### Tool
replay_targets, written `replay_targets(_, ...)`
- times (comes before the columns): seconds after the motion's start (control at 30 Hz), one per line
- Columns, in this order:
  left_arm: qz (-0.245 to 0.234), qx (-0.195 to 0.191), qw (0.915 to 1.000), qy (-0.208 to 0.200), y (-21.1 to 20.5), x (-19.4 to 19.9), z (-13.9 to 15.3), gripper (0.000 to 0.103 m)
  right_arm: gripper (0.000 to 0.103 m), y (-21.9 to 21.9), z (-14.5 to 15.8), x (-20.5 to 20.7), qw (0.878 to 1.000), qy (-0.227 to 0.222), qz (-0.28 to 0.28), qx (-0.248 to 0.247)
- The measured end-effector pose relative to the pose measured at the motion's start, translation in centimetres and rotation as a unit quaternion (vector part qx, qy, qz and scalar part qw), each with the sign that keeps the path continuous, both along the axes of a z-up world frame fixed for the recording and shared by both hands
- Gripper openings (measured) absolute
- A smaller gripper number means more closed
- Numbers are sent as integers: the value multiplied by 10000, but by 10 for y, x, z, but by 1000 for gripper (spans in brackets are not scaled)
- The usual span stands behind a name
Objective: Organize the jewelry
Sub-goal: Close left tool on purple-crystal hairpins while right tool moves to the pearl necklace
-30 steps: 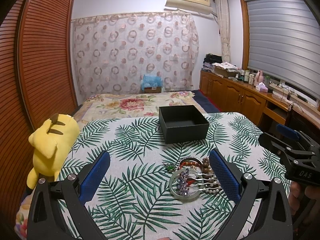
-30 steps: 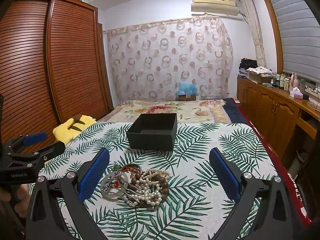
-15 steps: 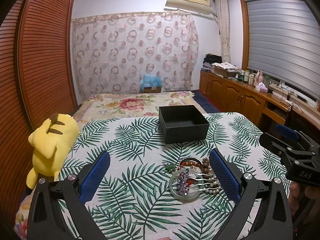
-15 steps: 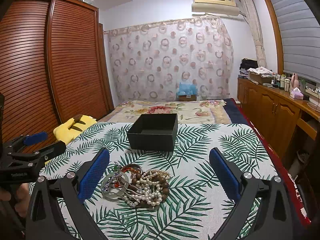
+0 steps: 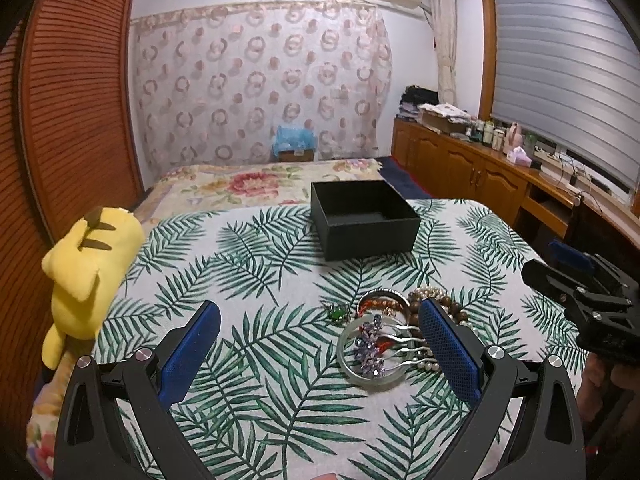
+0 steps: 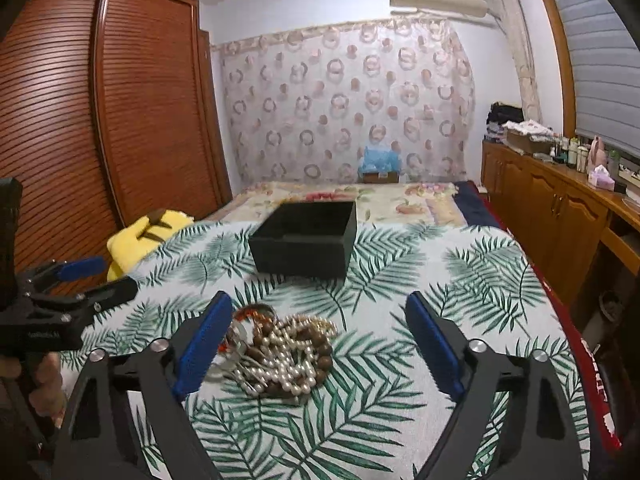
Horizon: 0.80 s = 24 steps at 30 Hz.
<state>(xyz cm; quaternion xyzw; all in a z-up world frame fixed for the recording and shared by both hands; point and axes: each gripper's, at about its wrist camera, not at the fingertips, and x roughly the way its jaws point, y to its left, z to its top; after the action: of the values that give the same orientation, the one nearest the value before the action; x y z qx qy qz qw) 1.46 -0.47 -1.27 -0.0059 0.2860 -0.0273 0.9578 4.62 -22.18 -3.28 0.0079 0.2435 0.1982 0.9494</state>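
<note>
A pile of jewelry [image 5: 384,332] lies on the leaf-print cloth: a clear bangle [image 5: 350,364] with a purple flower hairpin [image 5: 370,342], a green brooch [image 5: 336,313], red beads, pearls and brown beads. In the right wrist view the pearl and wooden bead heap [image 6: 286,354] lies between my fingers, nearer the left one. An open black box [image 5: 362,218] stands beyond the pile, also seen in the right wrist view [image 6: 306,238]. My left gripper [image 5: 320,352] is open and empty, the pile by its right finger. My right gripper [image 6: 320,344] is open and empty above the pile.
A yellow plush toy [image 5: 86,268] lies at the table's left edge. A bed [image 5: 256,180] lies behind the table. Wooden cabinets [image 5: 460,168] with clutter line the right wall. A slatted wardrobe [image 6: 100,120] stands on the left.
My right gripper has moved forward and left, so the bead heap now sits between its fingers. The left gripper has barely moved. Both stay open.
</note>
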Motion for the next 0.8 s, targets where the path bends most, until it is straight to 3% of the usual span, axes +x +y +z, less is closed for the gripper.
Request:
replay_targets(0.37, -462, -265, 9976, 448, 1, 15, -30, 95, 78, -1, -35, 12, 9979, 535, 274, -250)
replay_targets(0.8, -1025, -582, 9859, 1186, -10, 44, -62, 46, 75, 5, -61, 14, 9931, 969, 513, -414)
